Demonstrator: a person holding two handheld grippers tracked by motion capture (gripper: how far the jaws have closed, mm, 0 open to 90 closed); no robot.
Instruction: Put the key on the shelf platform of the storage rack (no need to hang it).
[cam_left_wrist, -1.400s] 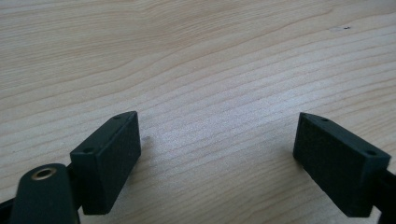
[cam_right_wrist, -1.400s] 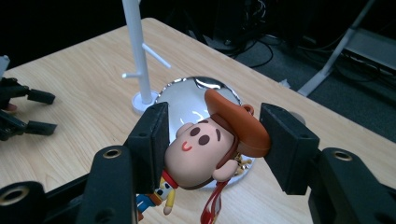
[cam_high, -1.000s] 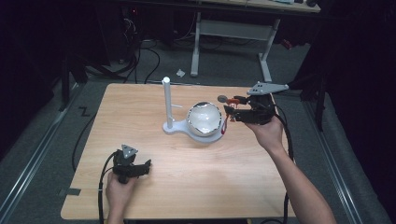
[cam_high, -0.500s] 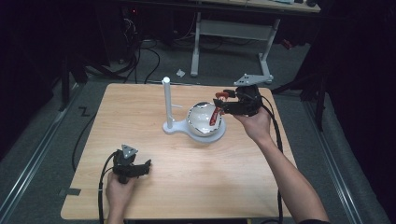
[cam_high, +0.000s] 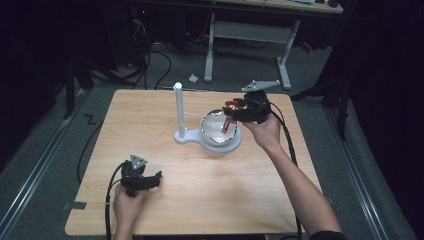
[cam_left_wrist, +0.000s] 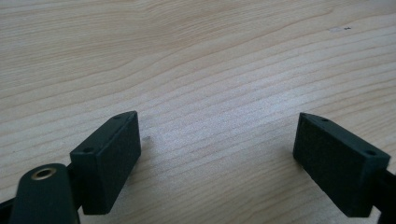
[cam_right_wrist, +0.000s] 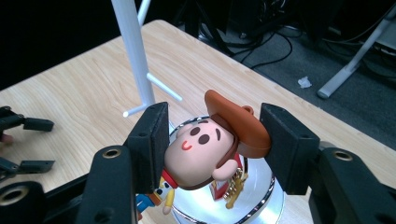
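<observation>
Right gripper (cam_right_wrist: 212, 140) clamped on cowboy figure (cam_right_wrist: 205, 151), right forearm stretched forward, figure held tilted just above silver bowl (cam_high: 220, 131) | left gripper (cam_left_wrist: 217, 154) jaws spread, nothing between, low over table (cam_high: 150, 120), well apart from bowl on near-left side

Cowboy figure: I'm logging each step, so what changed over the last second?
The right hand-held gripper carried the cowboy figure, clamped between its jaws, leftward from the table's right side to above the shiny bowl. The left hand-held gripper stayed open and low over the table; the white stand did not move.
</observation>
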